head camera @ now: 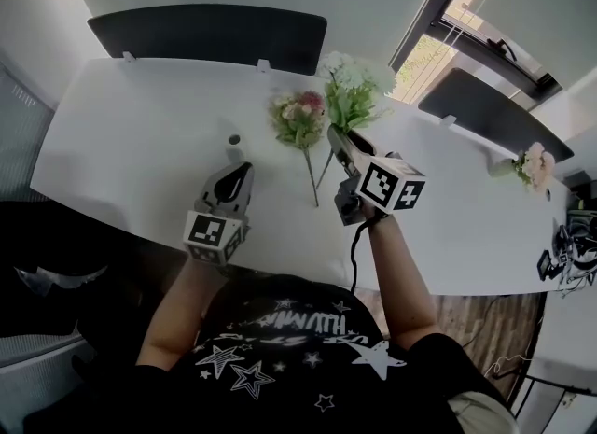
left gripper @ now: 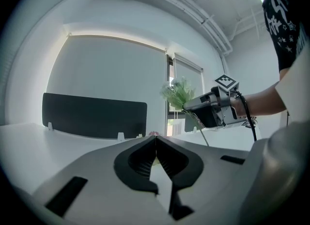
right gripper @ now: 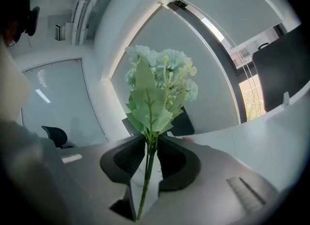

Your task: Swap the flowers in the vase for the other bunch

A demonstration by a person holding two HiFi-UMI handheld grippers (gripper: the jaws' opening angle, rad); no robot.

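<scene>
Your right claw (right gripper: 151, 144) grips the white-green bunch (right gripper: 157, 81) by its stems above the table (head camera: 140, 143). Your left claw (left gripper: 156, 144) is clenched and empty. The pink bunch (head camera: 300, 115) lies flat on the table, so the swap looks midway.

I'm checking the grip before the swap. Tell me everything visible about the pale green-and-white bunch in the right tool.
The pale bunch looks artificial: whitish-green blossom clusters over serrated pale green leaves on thin green stems. It is held blooms-up, somewhat tilted, above the white table. Its stems are pinched between the jaws of the right tool, with their ends trailing below.
</scene>
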